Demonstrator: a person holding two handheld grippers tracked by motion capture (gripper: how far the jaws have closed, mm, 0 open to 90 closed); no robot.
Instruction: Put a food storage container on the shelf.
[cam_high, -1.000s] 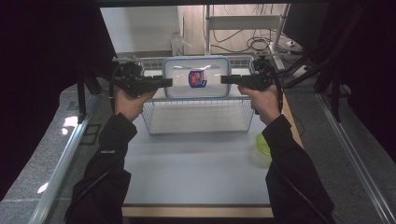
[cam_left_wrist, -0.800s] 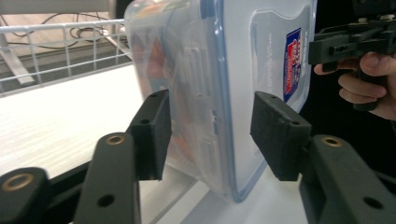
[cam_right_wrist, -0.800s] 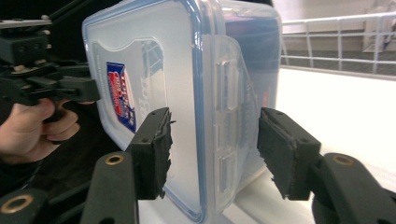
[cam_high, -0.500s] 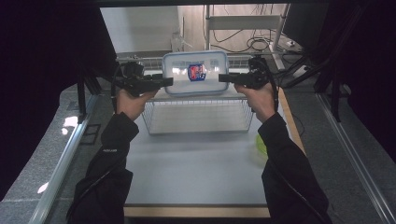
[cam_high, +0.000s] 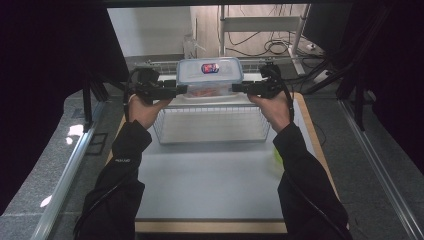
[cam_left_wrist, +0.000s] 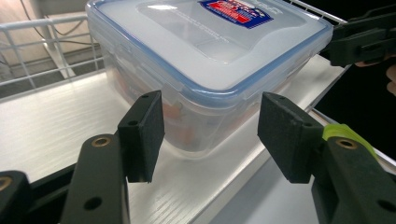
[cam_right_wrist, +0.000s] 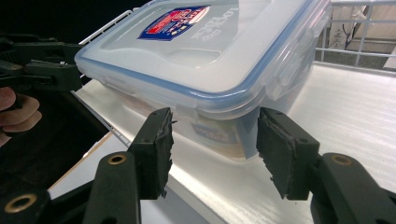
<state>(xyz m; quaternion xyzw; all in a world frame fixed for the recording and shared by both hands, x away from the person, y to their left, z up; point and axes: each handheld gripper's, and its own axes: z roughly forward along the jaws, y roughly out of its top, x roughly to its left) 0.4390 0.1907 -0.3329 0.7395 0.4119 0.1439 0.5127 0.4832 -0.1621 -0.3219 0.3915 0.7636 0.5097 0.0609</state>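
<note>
A clear lidded box (cam_high: 210, 75) with a blue seal, a red and blue label and orange contents stands on a white shelf (cam_left_wrist: 56, 130) behind a wire basket (cam_high: 210, 125). My left gripper (cam_high: 182, 90) sits at its left side and my right gripper (cam_high: 236, 88) at its right side. In the left gripper view the box (cam_left_wrist: 205, 56) has one corner just ahead of the left gripper (cam_left_wrist: 210, 135), whose jaws have just opened and touch nothing. In the right gripper view the box (cam_right_wrist: 205, 60) has a corner ahead of the right gripper (cam_right_wrist: 212, 144); its jaws have just been closing, and the pads stay off the box.
The wire basket stands on a grey table (cam_high: 210, 185) in front of the shelf. A yellow-green object (cam_high: 276, 156) lies beside the right sleeve. A wire rail (cam_left_wrist: 42, 51) runs behind the shelf. Cables and a rack lie beyond it.
The box has shifted a little toward the far side, onto the shelf. Both hands have stayed nearly in place at its sides.
</note>
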